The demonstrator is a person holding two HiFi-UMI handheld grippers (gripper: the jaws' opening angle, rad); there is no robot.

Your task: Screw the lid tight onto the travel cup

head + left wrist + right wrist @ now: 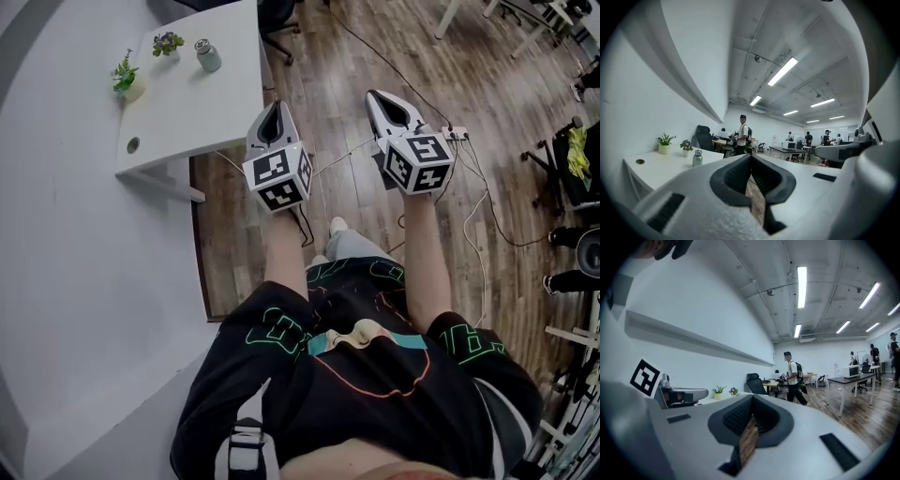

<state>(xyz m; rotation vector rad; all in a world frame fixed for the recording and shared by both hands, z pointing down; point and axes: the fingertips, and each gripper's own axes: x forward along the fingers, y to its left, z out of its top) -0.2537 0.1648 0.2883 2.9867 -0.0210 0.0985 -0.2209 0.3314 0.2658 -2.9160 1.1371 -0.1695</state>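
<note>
The travel cup (207, 56), pale green with a silver lid on top, stands upright near the far right edge of the white table (197, 117). In the left gripper view the cup (697, 158) is small and far off, left of the jaws. My left gripper (275, 106) hovers over the wooden floor just off the table's right edge, shut and empty. My right gripper (378, 95) is level with it further right, also shut and empty. Both point forward, well short of the cup. From the right gripper view the cup does not show.
Two small potted plants (168, 43) (127, 77) stand left of the cup, and a cable hole (133, 145) sits near the table's front edge. An office chair (277, 23) is beyond the table. Cables (478, 216) trail on the floor. A person (742, 133) walks in the distance.
</note>
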